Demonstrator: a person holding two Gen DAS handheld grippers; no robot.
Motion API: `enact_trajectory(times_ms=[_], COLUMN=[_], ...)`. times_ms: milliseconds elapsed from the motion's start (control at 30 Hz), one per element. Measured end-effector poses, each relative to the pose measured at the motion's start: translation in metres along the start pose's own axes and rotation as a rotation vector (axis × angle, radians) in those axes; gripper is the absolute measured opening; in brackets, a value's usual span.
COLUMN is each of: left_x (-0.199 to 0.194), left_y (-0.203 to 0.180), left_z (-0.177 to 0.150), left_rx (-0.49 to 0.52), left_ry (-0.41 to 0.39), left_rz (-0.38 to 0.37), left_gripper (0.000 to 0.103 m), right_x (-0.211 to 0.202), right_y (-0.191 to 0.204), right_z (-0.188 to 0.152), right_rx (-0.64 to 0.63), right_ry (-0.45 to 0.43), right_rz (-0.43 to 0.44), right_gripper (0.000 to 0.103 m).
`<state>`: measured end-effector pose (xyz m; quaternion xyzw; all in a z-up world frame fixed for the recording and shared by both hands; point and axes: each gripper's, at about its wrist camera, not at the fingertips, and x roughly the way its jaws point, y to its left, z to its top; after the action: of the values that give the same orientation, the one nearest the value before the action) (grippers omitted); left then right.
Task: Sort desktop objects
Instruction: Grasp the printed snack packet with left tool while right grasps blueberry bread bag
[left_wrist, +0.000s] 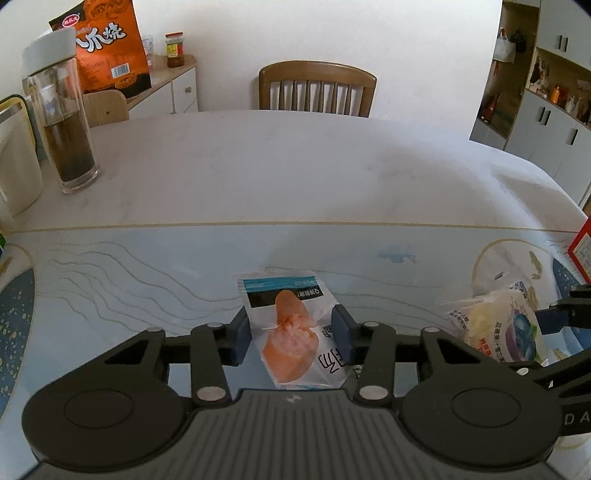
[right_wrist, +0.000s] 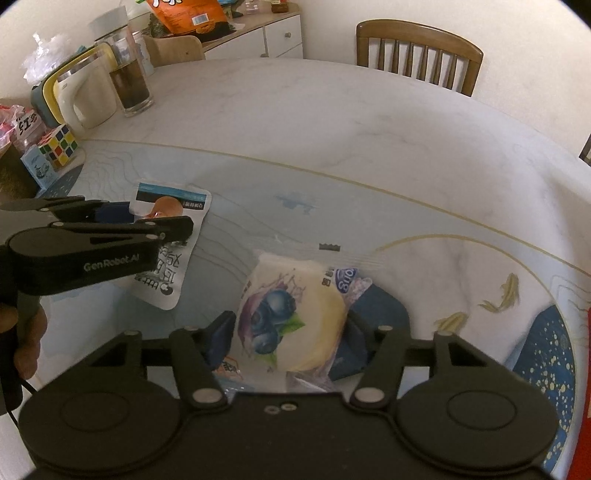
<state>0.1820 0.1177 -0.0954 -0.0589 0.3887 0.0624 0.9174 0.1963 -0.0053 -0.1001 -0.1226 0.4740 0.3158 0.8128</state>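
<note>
The left gripper (left_wrist: 291, 332) has its pads against both sides of the sausage packet (left_wrist: 295, 332), clamped on it where it lies on the blue mat (left_wrist: 147, 266). Just beside it, the right gripper (right_wrist: 288, 332) is clenched on the blueberry bun (right_wrist: 291, 317), also on the mat. Beyond the mat's gold edge the table (left_wrist: 295, 166) runs bare to the chair (left_wrist: 317, 88). A bottle (left_wrist: 62, 122) and kettle (right_wrist: 85, 99) crowd the left edge.
</note>
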Motion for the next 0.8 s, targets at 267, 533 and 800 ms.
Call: enact_trajectory(times_ms=[267,533,800], left_x=[-0.003,-0.009,-0.016], left_y=[0.004,0.004,0.003], left_z=[0.0,-0.001,-0.002], left_rx=[-0.028,-0.032,-0.04], left_ry=[-0.007,-0.014,-0.017], left_rz=[-0.033,-0.048,-0.063], left_gripper=[0.037,0.033,0.029], right_x=[-0.005,-0.013,-0.022], right_y=[-0.001,-0.003,-0.006], right_z=[-0.001,-0.002,-0.002], right_rx=[0.007,0.009,0.006], right_ry=[-0.006,-0.019,-0.03], right_rz=[-0.013,-0.02,-0.025], right_gripper=[0.056,0.055,0.055])
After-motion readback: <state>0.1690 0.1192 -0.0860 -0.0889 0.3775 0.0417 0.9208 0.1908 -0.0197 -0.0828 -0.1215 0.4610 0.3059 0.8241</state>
